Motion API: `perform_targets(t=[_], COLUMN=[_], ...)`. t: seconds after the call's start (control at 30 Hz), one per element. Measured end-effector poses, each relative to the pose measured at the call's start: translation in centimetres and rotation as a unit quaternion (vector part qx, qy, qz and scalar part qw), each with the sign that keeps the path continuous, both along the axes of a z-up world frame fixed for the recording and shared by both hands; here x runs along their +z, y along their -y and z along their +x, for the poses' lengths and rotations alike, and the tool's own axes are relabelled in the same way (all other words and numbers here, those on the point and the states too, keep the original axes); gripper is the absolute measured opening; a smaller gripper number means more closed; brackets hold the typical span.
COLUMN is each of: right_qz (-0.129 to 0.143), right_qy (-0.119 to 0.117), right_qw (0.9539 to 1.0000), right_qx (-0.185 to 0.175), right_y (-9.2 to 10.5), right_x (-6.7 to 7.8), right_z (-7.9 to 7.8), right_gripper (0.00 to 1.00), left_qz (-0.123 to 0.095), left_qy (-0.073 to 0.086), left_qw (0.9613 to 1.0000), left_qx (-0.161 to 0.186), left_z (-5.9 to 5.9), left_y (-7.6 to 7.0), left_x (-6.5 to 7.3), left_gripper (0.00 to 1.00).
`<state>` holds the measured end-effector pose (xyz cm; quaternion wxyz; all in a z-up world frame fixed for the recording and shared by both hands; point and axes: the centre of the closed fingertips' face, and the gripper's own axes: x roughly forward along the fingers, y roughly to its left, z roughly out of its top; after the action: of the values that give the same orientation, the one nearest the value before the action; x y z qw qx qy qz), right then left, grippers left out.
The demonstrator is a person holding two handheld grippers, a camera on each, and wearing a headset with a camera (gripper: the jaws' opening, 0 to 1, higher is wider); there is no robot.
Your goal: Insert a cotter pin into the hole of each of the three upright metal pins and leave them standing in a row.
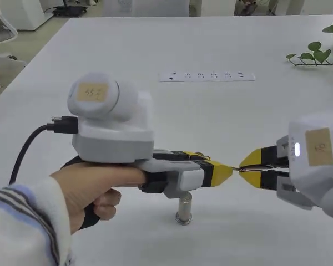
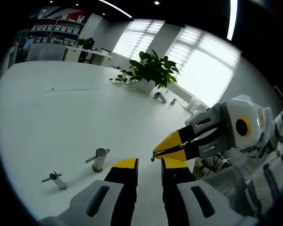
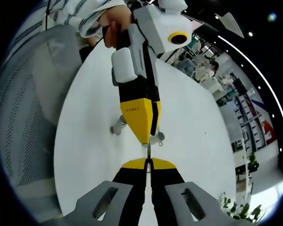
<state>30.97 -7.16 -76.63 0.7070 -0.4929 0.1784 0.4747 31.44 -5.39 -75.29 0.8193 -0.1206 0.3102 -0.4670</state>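
Observation:
My right gripper [image 3: 148, 162] is shut on a thin cotter pin [image 3: 148, 150], held in the air tip to tip with my left gripper [image 1: 230, 170]. In the left gripper view the left jaws stand a little apart, and the right gripper [image 2: 155, 153] brings the cotter pin [image 2: 152, 157] up to that gap. Under the left gripper an upright metal pin [image 1: 184, 209] stands on the white table [image 1: 211, 111]. Two metal pins [image 2: 100, 159] [image 2: 56, 179] stand on the table, each with a crosspiece through its top.
A white power strip [image 1: 206, 76] lies across the far middle of the table. A leafy plant [image 1: 316, 54] reaches in at the far right. A cable [image 1: 28, 147] trails from the left gripper's body. Chairs stand beyond the table's left edge.

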Motion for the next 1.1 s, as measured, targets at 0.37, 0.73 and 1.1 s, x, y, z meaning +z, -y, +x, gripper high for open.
perform_targets(t=[0.37,0.73,1.1], right_qz=[-0.002,0.000,-0.001], right_qy=[0.012,0.013,0.017], right_qw=[0.9999,0.9998,0.9998], right_qx=[0.009,0.012,0.012], right_y=[-0.40,-0.64,-0.54], right_x=[0.21,-0.01,-0.09], right_z=[-0.31,-0.55,-0.64], right_gripper=[0.02,0.02,0.02], left_qz=[0.000,-0.002,-0.001], left_qy=[-0.011,-0.022,-0.023], left_qw=[0.9999,0.9996,0.9996], left_qx=[-0.012,-0.018,-0.018], left_z=[-0.23,-0.58,-0.64], left_y=[0.67,0.88,0.93], left_x=[-0.56,-0.74,-0.89], left_gripper=[0.12,0.04,0.02])
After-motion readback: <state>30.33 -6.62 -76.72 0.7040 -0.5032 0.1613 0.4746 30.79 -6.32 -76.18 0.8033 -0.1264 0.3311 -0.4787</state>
